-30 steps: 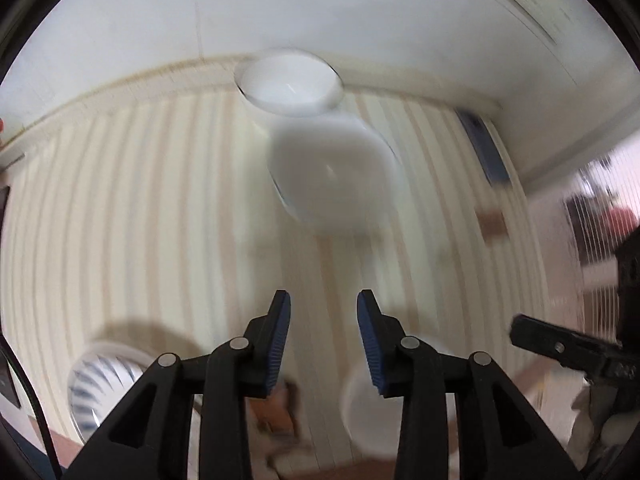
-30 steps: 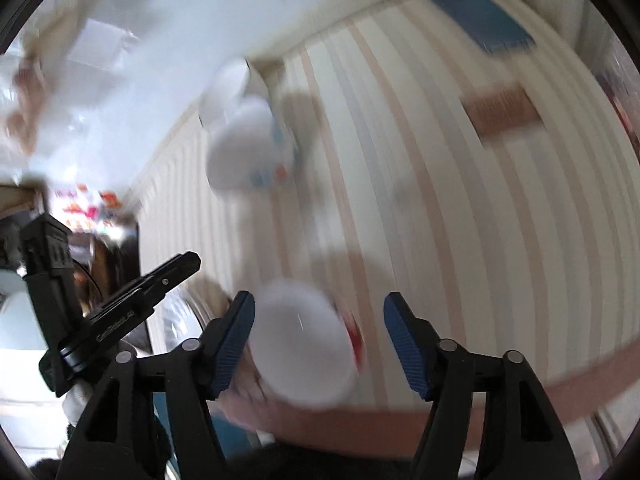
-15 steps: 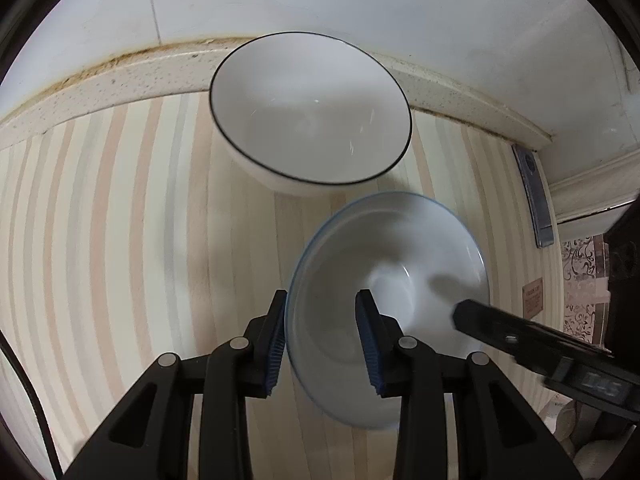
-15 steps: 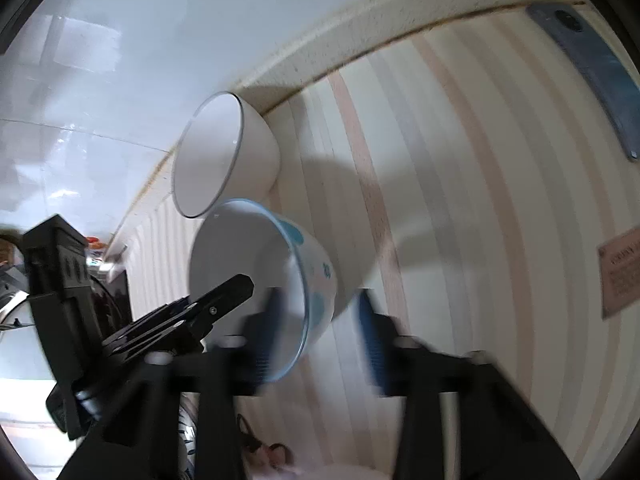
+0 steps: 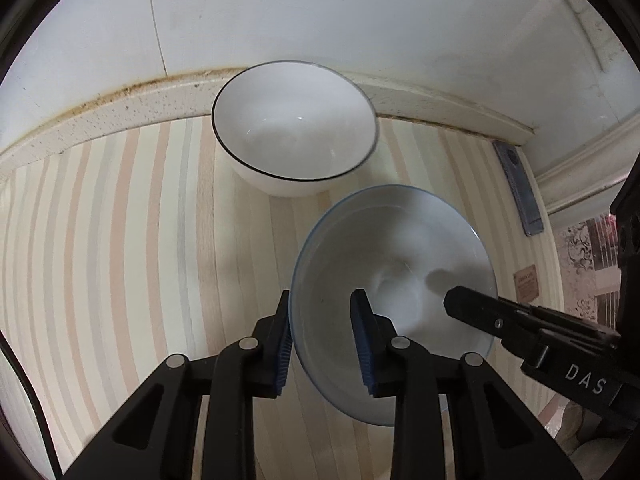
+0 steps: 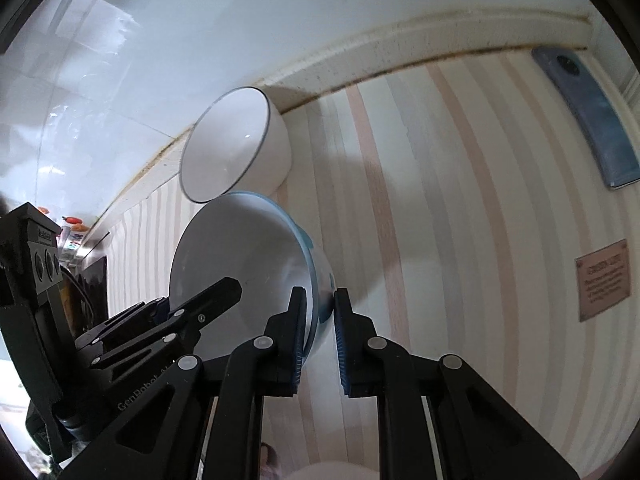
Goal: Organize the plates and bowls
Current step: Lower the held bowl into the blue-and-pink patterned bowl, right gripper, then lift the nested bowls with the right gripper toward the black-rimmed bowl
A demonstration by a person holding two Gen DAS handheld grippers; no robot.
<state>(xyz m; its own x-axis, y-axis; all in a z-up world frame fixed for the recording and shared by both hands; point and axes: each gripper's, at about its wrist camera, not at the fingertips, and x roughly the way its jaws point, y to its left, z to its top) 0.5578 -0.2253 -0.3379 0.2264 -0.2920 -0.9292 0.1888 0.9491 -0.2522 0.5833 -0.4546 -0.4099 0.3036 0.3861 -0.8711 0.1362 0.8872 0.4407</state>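
Note:
A white bowl with a thin black rim [image 5: 294,136] [image 6: 228,144] stands by the wall ledge. Just in front of it is a blue-rimmed bowl [image 5: 400,264] [image 6: 240,252], tilted toward the cameras. My right gripper [image 6: 319,324] is shut on its wall, one finger inside and one outside. My left gripper [image 5: 322,336] stands open astride the near rim, left finger outside, right finger inside. In the left wrist view one finger of the right gripper [image 5: 480,312] reaches into the bowl from the right. The left gripper's fingers [image 6: 200,308] show at the left of the right wrist view.
The striped tablecloth [image 5: 120,240] runs to a speckled ledge [image 5: 120,108] under a white wall. A blue-grey phone [image 5: 518,192] [image 6: 596,128] lies at the right by the wall. A small brown card [image 6: 604,280] lies nearer.
Both grippers came in from farther down the table to the two bowls. The right gripper narrowed from wide open onto the blue-rimmed bowl's wall. The left gripper's gap stayed the same.

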